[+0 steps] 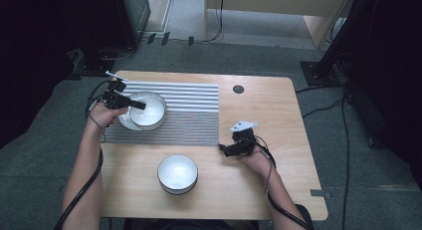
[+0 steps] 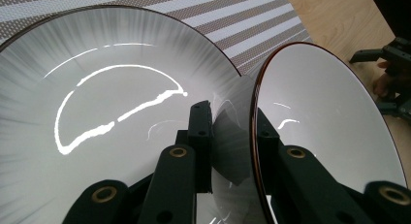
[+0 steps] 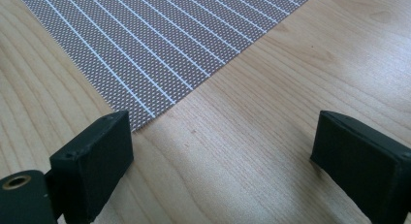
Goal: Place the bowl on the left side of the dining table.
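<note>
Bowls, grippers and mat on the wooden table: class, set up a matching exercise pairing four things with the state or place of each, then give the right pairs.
Column one:
1. left gripper
2. right gripper
3. white dark-rimmed bowl near the table's front
4. striped grey-and-white placemat

Column two:
A. standing alone on bare wood
B. shut on the rim of the white bowl on the mat
C. open, nothing between its jaws
D. lying flat under a bowl and plate

Pairs: 1-B, 2-C, 3-A, 4-D

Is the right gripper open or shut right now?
Open: the right gripper has its jaws wide apart over bare table, holding nothing.
</note>
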`<state>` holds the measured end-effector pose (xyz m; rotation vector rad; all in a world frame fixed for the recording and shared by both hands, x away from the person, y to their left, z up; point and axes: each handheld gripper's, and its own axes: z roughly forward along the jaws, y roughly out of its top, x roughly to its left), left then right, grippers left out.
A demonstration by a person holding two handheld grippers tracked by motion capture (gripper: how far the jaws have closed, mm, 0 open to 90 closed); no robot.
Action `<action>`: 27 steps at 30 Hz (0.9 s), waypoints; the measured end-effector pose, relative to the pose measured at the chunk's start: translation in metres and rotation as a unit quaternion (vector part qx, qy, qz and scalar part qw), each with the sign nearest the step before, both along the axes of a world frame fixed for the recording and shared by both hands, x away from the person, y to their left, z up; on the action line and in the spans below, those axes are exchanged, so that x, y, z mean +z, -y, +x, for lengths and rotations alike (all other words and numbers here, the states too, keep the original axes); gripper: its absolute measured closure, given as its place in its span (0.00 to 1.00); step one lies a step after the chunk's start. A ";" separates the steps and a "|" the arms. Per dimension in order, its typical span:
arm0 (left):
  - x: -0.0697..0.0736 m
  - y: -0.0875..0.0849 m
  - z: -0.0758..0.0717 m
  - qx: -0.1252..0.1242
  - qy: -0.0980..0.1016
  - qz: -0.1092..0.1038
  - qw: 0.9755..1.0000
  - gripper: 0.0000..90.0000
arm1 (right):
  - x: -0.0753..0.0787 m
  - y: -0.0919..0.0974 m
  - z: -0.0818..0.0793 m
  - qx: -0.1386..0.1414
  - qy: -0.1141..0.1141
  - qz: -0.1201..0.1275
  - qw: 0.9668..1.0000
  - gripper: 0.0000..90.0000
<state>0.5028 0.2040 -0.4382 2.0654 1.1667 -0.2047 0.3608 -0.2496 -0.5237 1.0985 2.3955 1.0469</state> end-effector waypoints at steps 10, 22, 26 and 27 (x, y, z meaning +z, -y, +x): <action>-0.003 -0.006 0.007 0.012 -0.002 0.001 1.000 0.86 | 0.000 0.000 0.000 0.000 0.000 0.000 1.000 0.08; -0.011 -0.012 0.013 0.046 0.002 0.007 0.999 0.86 | 0.000 0.000 0.000 0.000 0.000 0.000 1.000 0.08; -0.016 -0.016 0.014 0.058 0.000 0.010 0.998 0.86 | 0.000 0.000 0.000 0.000 0.000 0.000 1.000 0.08; -0.016 -0.017 0.014 0.060 -0.001 0.012 0.998 0.86 | 0.000 0.000 0.000 0.001 0.000 0.000 1.000 0.08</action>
